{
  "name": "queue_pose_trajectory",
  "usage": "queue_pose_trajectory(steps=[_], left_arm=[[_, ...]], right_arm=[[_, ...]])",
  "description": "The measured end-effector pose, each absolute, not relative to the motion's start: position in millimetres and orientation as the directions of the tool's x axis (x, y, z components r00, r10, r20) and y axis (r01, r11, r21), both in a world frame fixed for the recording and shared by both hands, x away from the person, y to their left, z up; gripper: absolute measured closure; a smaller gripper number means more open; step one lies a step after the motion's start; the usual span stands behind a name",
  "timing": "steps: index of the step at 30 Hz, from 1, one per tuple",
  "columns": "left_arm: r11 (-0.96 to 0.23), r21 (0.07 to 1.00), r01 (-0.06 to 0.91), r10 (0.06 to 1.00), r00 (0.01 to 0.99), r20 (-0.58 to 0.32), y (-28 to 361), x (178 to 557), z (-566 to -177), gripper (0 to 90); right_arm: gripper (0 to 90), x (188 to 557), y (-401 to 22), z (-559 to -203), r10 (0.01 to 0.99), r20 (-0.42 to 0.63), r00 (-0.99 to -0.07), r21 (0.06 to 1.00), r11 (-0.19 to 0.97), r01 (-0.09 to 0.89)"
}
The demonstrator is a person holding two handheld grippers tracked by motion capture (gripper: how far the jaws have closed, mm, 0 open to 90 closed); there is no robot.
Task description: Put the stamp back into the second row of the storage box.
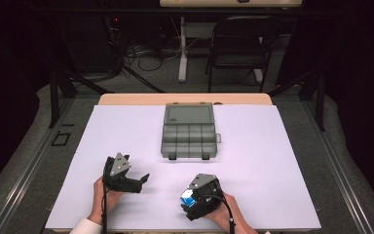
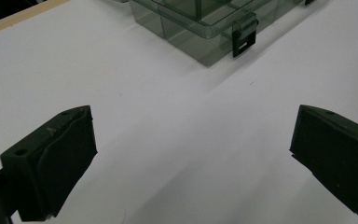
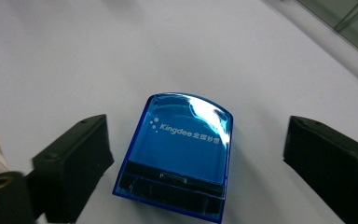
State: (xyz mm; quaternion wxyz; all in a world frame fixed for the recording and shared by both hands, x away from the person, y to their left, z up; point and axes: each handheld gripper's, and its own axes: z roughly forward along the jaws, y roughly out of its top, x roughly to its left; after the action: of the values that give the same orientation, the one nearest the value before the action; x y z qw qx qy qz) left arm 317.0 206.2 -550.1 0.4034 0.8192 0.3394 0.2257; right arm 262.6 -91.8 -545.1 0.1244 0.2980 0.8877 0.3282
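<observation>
A small blue see-through box (image 3: 182, 154) printed "Kingdee" lies flat on the white table sheet, near the front edge in the high view (image 1: 188, 197). My right gripper (image 3: 198, 128) is open, with a jaw on each side of the box and a gap between pads and box. In the high view the right gripper (image 1: 192, 203) is low over it. My left gripper (image 2: 196, 116) is open with nothing between its jaws, held just above the sheet at front left (image 1: 142, 181).
A smoky clear organiser case (image 1: 189, 139) with several compartments sits mid-table with its lid (image 1: 189, 114) laid back open; its front latch (image 2: 242, 39) faces my left gripper. The white sheet (image 1: 272, 161) covers the table. A chair (image 1: 241, 44) stands beyond.
</observation>
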Motion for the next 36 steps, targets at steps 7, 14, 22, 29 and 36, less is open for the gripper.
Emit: queue_pose_trajectory(steps=[7,14,22,29,36], left_arm=[[-0.447,0.813,0.374,0.737,0.669,0.097,205.3,316.6,-550.1,0.1],[-0.446,0.813,0.375,0.736,0.670,0.096,205.5,316.7,-550.4,0.1],[-0.451,0.810,0.375,0.732,0.675,0.095,205.2,317.2,-551.0,0.0],[-0.451,0.810,0.374,0.730,0.677,0.093,205.0,317.2,-551.1,0.1],[-0.451,0.812,0.370,0.729,0.678,0.096,206.2,317.1,-550.6,0.1]], right_arm=[[18.4,259.4,-86.3,-549.2,0.608,-0.036,-0.793,0.638,0.625,0.450],[28.8,259.2,-85.0,-551.6,0.609,-0.043,-0.792,0.631,0.631,0.451],[35.3,258.6,-84.4,-552.8,0.610,-0.024,-0.792,0.627,0.627,0.463],[40.2,258.9,-85.5,-552.6,0.602,-0.013,-0.799,0.634,0.623,0.458],[40.6,259.5,-86.6,-552.0,0.604,-0.013,-0.797,0.634,0.621,0.461]])
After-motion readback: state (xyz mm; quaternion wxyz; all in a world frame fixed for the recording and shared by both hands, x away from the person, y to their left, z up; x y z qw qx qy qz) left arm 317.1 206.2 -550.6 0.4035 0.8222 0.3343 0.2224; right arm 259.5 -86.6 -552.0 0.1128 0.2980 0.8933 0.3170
